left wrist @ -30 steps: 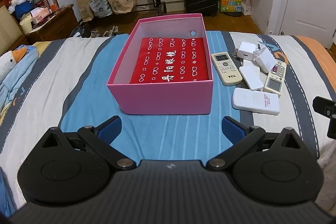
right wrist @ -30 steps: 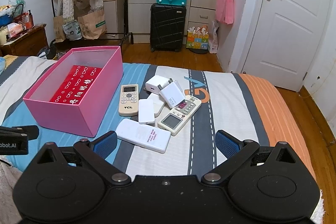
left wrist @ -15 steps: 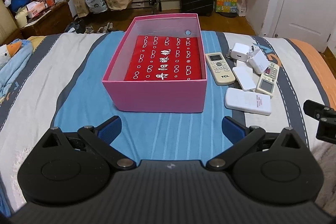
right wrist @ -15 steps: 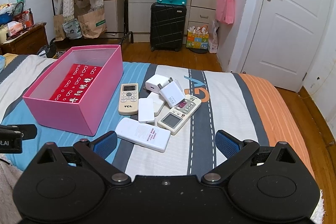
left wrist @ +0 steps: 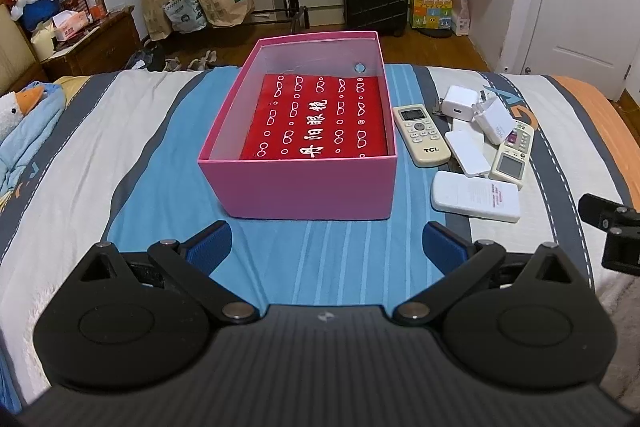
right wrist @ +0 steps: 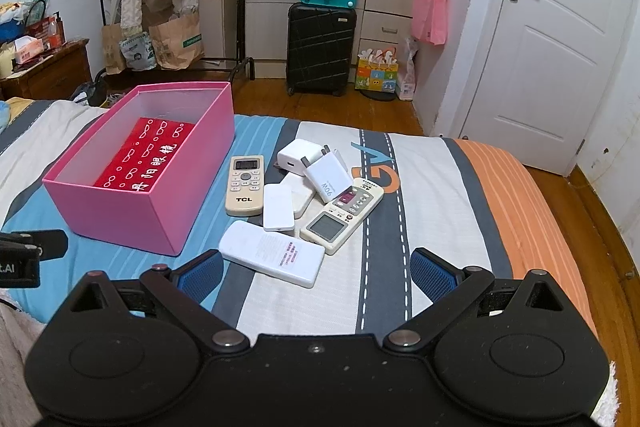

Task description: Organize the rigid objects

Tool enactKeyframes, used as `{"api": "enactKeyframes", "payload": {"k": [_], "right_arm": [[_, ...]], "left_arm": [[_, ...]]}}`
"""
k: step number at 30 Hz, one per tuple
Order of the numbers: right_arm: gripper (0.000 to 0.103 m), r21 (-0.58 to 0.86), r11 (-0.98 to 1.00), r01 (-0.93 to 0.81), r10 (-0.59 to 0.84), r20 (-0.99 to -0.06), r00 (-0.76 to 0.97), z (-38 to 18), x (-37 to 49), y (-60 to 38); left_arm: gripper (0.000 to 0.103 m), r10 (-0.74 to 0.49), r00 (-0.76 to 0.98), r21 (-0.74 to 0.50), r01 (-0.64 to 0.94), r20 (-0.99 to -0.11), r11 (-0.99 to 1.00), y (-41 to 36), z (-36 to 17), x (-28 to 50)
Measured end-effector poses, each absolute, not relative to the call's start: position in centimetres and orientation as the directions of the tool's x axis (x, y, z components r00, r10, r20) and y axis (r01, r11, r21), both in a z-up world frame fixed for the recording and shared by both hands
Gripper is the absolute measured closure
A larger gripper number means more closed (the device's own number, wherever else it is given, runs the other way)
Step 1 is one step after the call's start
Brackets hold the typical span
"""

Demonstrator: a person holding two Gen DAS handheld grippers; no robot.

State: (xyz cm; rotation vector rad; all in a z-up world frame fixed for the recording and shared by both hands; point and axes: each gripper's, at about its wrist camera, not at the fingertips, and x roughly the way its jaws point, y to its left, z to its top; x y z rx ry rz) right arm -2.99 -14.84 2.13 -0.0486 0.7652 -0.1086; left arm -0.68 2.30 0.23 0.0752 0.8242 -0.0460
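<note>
Left gripper (left wrist: 326, 241) hovered wide open and empty before the pink box (left wrist: 308, 187); the white slab (right wrist: 272, 253) lay nearest on the bed beside it, right gripper (right wrist: 314, 269) equally agape, so grab across its narrow sides.

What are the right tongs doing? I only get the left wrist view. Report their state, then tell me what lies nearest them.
Observer: The right tongs are open. Nothing sits between the fingers, only striped bedding beyond them.
Operator: Name the nearest item.
Observer: The white remote lying label side up. It is just ahead of the tongs' left blue pad.
Operator: Read me the marking on the tilted charger.
Observer: The white charger reads 90W.
</note>
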Motion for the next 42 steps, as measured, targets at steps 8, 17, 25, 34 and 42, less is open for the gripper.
{"api": "enactKeyframes", "payload": {"k": [8, 17, 25, 34, 42], "right_arm": [[0.002, -0.085, 0.993, 0.076, -0.114, -0.693, 0.711, 2.0, -2.8, -14.7], [0.002, -0.087, 0.993, 0.077, -0.116, -0.695, 0.710, 1.9, -2.9, -14.7], [0.002, -0.086, 0.993, 0.075, -0.114, -0.697, 0.708, 1.9, -2.7, -14.7], [0.002, -0.068, 0.997, 0.033, -0.071, -0.682, 0.728, 2.9, -2.6, -15.0], [0.002, 0.075, 0.981, -0.179, 0.192, -0.498, 0.846, 6.7, -1.1, -16.6]], "left_arm": [[0.000, -0.011, 0.681, 0.049, 0.069, -0.732, 0.996, 2.3, 0.4, -0.7], [0.000, -0.012, 0.682, 0.049, 0.070, -0.732, 0.996, 2.2, 0.4, -0.7], [0.000, -0.011, 0.690, 0.075, 0.095, -0.724, 0.993, 1.8, 1.0, -1.0], [0.000, -0.057, 0.689, 0.066, 0.151, -0.723, 0.986, 2.1, 3.2, -0.7], [0.002, -0.123, 0.713, 0.060, 0.226, -0.691, 0.972, 5.1, 6.5, 4.2]]}}
